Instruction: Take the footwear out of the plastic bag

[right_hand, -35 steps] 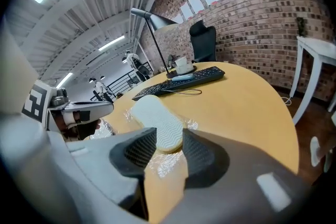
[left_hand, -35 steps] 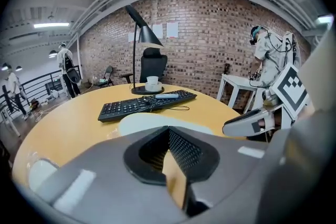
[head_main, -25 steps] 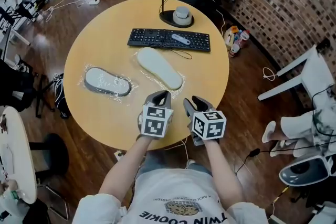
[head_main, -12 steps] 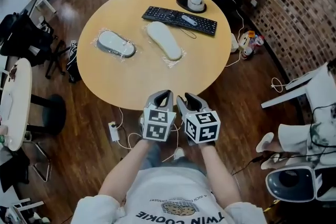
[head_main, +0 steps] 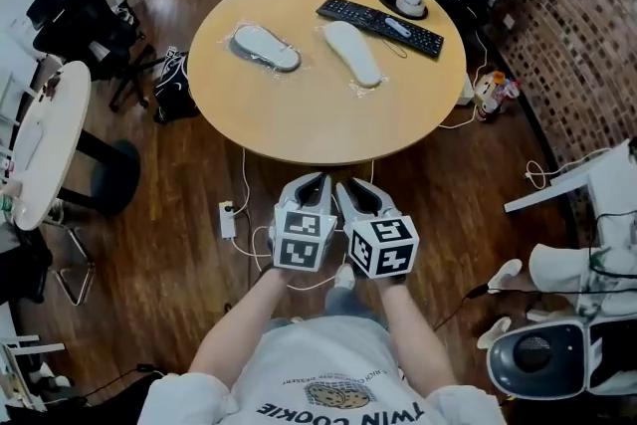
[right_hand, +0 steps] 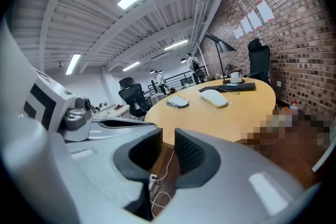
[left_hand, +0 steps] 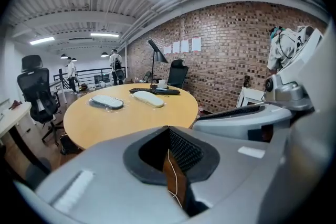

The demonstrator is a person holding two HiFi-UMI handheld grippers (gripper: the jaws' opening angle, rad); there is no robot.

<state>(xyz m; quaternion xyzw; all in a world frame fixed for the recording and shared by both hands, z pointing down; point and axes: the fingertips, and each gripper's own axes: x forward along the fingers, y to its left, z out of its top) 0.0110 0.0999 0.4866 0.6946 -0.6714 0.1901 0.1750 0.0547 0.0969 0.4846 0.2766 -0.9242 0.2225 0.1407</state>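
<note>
Two pale slippers, each wrapped in clear plastic, lie on the round wooden table (head_main: 299,114): one at the left (head_main: 265,47), one nearer the middle (head_main: 353,53). Both grippers hover side by side over the wooden floor, well short of the table's near edge. My left gripper (head_main: 315,182) is shut with nothing in it; in the left gripper view (left_hand: 168,131) its pads meet at the tip. My right gripper (head_main: 350,188) is open; its jaws have just been closing, and only floor and a cable show through the gap (right_hand: 168,136). Far ahead lie the slippers (left_hand: 107,102) (right_hand: 214,98).
A black keyboard (head_main: 379,19) and a lamp base with a cup (head_main: 409,2) stand at the table's far right. A power strip (head_main: 228,220) and cables lie on the floor below the grippers. An office chair (head_main: 90,20) and a white table (head_main: 45,139) stand at the left.
The table has drawn away toward the top of the head view. Both grippers, which were over its near edge, now hang over the floor, still side by side.
</note>
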